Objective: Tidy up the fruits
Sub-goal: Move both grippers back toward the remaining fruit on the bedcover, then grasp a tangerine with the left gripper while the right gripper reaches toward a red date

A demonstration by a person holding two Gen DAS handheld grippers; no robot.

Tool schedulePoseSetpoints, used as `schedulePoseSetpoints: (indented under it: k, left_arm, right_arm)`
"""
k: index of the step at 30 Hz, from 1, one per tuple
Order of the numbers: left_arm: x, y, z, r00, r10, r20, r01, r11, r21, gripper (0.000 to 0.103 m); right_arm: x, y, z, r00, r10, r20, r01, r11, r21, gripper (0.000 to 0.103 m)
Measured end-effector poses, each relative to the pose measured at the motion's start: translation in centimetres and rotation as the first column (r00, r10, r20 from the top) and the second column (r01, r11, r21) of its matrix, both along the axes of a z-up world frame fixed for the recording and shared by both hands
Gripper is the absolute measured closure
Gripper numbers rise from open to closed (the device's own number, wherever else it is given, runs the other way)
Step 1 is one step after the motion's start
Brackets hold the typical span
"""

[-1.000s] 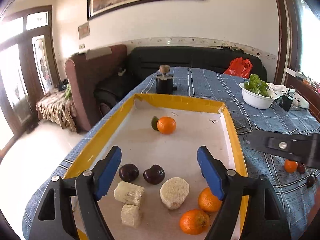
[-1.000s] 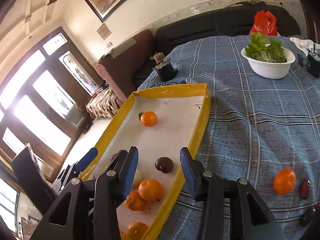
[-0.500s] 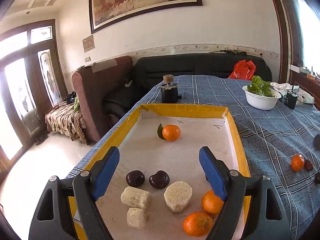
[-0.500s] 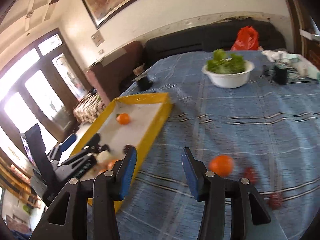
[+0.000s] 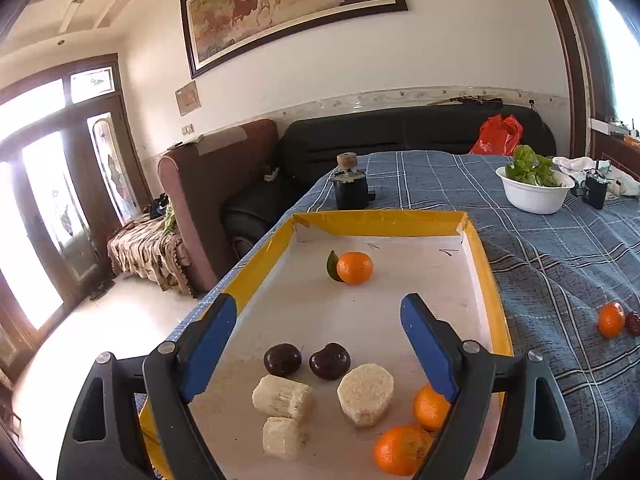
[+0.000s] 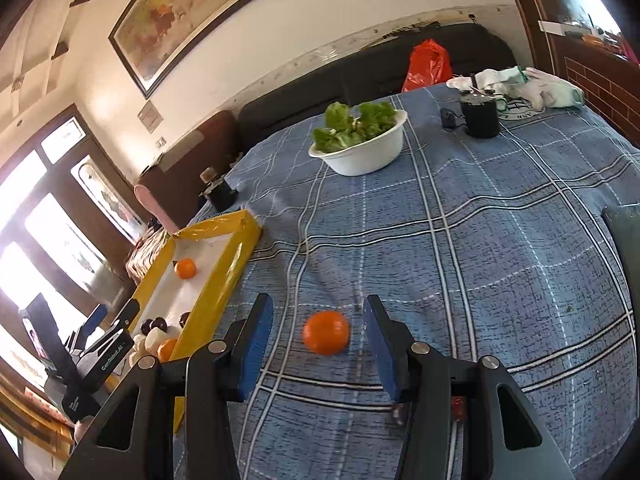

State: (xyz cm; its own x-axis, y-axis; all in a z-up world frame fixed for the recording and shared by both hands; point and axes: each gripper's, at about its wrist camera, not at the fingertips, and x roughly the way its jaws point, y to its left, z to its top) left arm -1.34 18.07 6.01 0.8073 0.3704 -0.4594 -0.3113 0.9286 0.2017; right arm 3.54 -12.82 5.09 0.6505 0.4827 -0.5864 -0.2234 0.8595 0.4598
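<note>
A yellow-rimmed tray (image 5: 376,218) holds an orange with a green leaf (image 5: 354,267), two dark plums (image 5: 282,359), pale banana pieces (image 5: 282,396) and two oranges (image 5: 402,449) at the near end. My left gripper (image 5: 318,344) is open and empty above the tray's near end. My right gripper (image 6: 318,338) is open over the blue cloth, its jaws on either side of a loose orange (image 6: 326,332) without touching it. That orange also shows in the left wrist view (image 5: 611,319) with a dark red fruit (image 5: 633,322) beside it. The tray shows in the right wrist view (image 6: 224,276).
A white bowl of lettuce (image 6: 362,144) stands mid-table. A black jar (image 5: 351,188) stands behind the tray, another black jar (image 6: 479,114) and white cloths (image 6: 520,80) at the far side. A small dark fruit (image 6: 398,412) lies under the right gripper.
My right gripper has swung from over the tray to the right, onto the cloth, and now frames the loose orange. My left gripper has stayed over the tray, tilting slightly upward.
</note>
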Motion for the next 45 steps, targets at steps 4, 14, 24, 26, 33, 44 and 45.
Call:
schedulePoseSetpoints:
  k: [4,14,24,26,33,44,45]
  left_arm:
    - [-0.1,-0.2,0.0,1.000,0.010,0.005,-0.010,1.000,0.024,0.018]
    - [-1.0,-0.4,1.7,0.998,-0.054,-0.009,0.053,0.995,-0.087,0.018]
    - [1.3,-9.3,3.2,0.869,-0.474,-0.144,0.414,0.855,-0.312,0.018]
    - [2.8,-11.3,2.2,0.822,-0.537,-0.190,0.444,0.813,-0.378,0.019]
    - [6.8,-15.4,-1.3,0.766,-0.577,-0.283,0.413,0.779,-0.472,0.024]
    - [9.2,-18.7,-5.0,0.723,-0.594,-0.353,0.419,0.783,-0.459,0.059]
    - [9.1,-18.7,-5.0,0.723,-0.596,-0.351,0.426,0.783,-0.453,0.062]
  right_arm:
    - [0.3,-0.7,-0.4,1.000,-0.009,-0.013,0.010,1.000,0.017,0.052]
    - [1.2,-4.9,-1.2,0.986,-0.160,-0.055,0.162,0.986,0.028,0.052]
    - [1.2,-6.3,-1.3,0.980,-0.174,-0.091,0.183,0.978,0.098,0.050]
    - [1.2,-6.5,-1.4,0.980,-0.175,-0.097,0.185,0.977,0.109,0.050]
    - [1.2,-6.5,-1.4,0.981,-0.162,-0.105,0.175,0.977,0.121,0.050]
    - [0.9,-6.3,-1.2,0.984,-0.143,-0.104,0.157,0.977,0.141,0.050]
    - [1.0,-6.2,-1.2,0.985,-0.138,-0.106,0.152,0.978,0.139,0.050]
